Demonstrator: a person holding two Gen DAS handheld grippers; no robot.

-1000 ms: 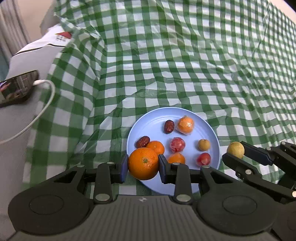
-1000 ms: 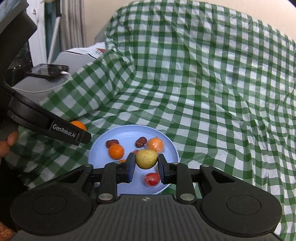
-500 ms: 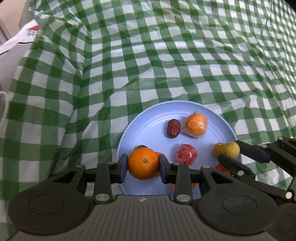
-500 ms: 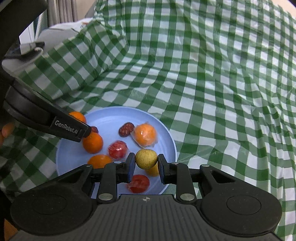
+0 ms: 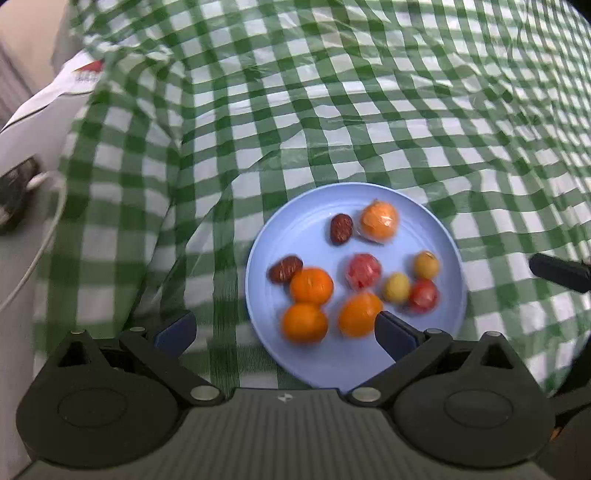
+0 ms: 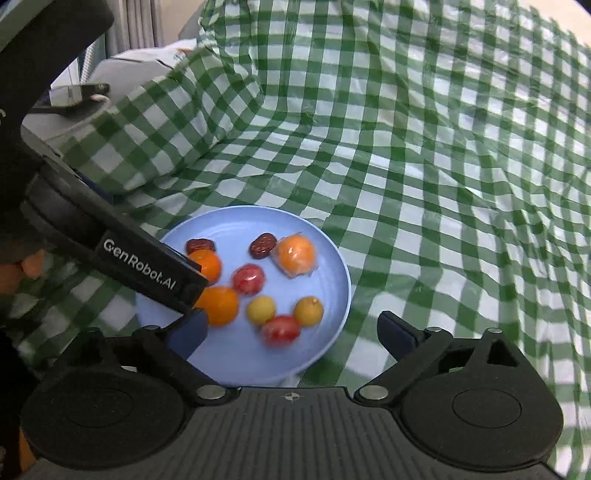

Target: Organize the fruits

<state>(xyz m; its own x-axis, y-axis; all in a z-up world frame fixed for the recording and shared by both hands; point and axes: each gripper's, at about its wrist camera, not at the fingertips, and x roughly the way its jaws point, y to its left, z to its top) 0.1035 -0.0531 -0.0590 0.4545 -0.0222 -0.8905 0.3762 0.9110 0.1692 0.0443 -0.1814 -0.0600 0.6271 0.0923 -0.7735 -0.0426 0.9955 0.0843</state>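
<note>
Bright, even daylight, soft faint shadows; motion blur smears the fruits on the blue plate [image 5: 447,325] and the checked cloth [image 5: 369,110] in both views; strong fisheye bending toward edges, dark vignette corners; slight sheen on the cloth's plastic wrinkles

A home: checked tablecloth [image 5: 332,110], curtains [image 6: 140,22], charging phone [image 5: 14,192].

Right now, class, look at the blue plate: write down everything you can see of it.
The blue plate is round, pale blue, smooth like plastic, with a shallow raised rim. It lies flat on the green-and-white checked cloth. On it rest ten small fruits: oranges, two dark dates, red and yellow ones, some in clear wrap. In both views a gripper's finger hides part of its near rim.
</note>
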